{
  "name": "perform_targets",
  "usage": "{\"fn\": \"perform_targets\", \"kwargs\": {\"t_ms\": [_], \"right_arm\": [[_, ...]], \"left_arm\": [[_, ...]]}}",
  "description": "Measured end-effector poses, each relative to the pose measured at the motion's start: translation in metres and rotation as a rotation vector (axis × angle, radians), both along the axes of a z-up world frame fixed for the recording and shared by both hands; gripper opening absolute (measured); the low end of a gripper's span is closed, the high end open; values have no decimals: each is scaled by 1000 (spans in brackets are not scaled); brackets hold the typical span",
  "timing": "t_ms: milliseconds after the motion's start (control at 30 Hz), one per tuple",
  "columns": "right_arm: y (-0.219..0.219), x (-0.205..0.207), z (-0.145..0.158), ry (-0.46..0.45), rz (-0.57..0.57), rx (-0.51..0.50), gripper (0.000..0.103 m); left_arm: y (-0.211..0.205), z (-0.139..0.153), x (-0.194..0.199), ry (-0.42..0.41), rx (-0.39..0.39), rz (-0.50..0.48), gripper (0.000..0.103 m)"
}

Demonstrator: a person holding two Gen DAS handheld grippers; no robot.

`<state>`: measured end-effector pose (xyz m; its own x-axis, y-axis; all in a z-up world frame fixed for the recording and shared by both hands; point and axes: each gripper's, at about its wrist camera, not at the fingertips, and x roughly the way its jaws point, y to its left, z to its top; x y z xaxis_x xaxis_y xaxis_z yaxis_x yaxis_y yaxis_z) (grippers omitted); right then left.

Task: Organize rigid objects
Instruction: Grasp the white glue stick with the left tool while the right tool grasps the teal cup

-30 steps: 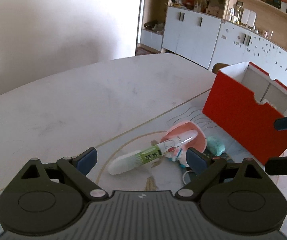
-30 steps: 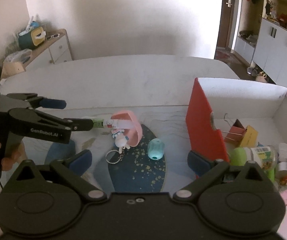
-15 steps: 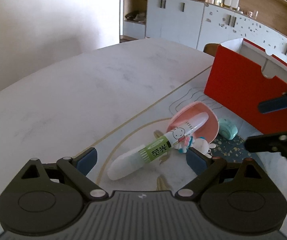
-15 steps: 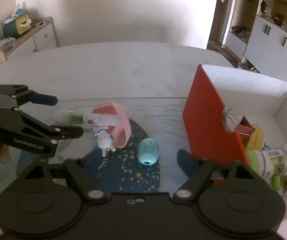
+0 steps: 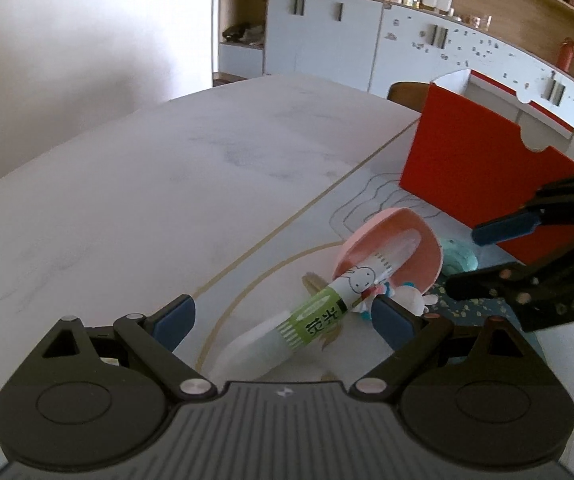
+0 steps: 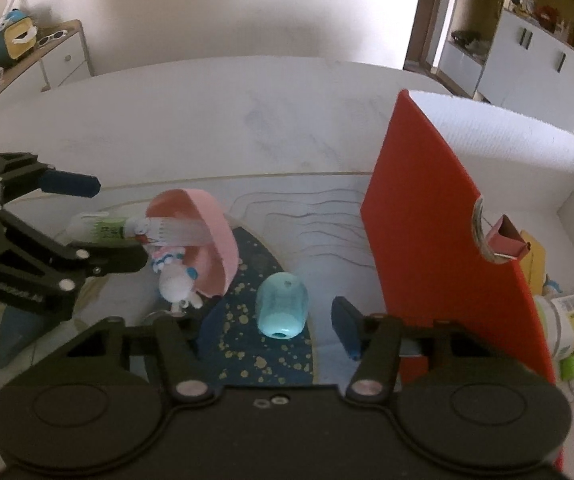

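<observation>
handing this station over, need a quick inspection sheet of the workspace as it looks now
surface: pale marble-look table with a patterned mat on it.
job's things: tube with green label lying with one end in the tipped pink bowl; white bunny keychain beside the bowl; teal bead-like object on the mat; red box already holding items.
clutter: bottle and binder clip in the box.
grippers: left gripper open around the tube; right gripper jaws closing, teal object between them, not yet pressed.
cables: nothing seen.
surroundings: white cabinets, shelves, wooden sideboard.
</observation>
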<state>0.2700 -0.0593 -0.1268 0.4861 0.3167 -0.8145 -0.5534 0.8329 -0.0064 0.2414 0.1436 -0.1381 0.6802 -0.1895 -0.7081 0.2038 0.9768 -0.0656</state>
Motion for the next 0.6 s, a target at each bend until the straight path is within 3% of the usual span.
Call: {"fn": "perform_targets", "kwargs": {"t_ms": [33, 433, 600], "right_arm": [[0, 1, -1, 1, -3, 0, 55], [0, 7, -7, 29, -16, 17, 39], [1, 6, -7, 28, -6, 19, 30]], "left_arm": [[0, 0, 0, 0, -2, -4, 95], [-4, -2, -2, 14, -8, -68, 51], [-8, 0, -9, 16, -4, -81, 41]]}}
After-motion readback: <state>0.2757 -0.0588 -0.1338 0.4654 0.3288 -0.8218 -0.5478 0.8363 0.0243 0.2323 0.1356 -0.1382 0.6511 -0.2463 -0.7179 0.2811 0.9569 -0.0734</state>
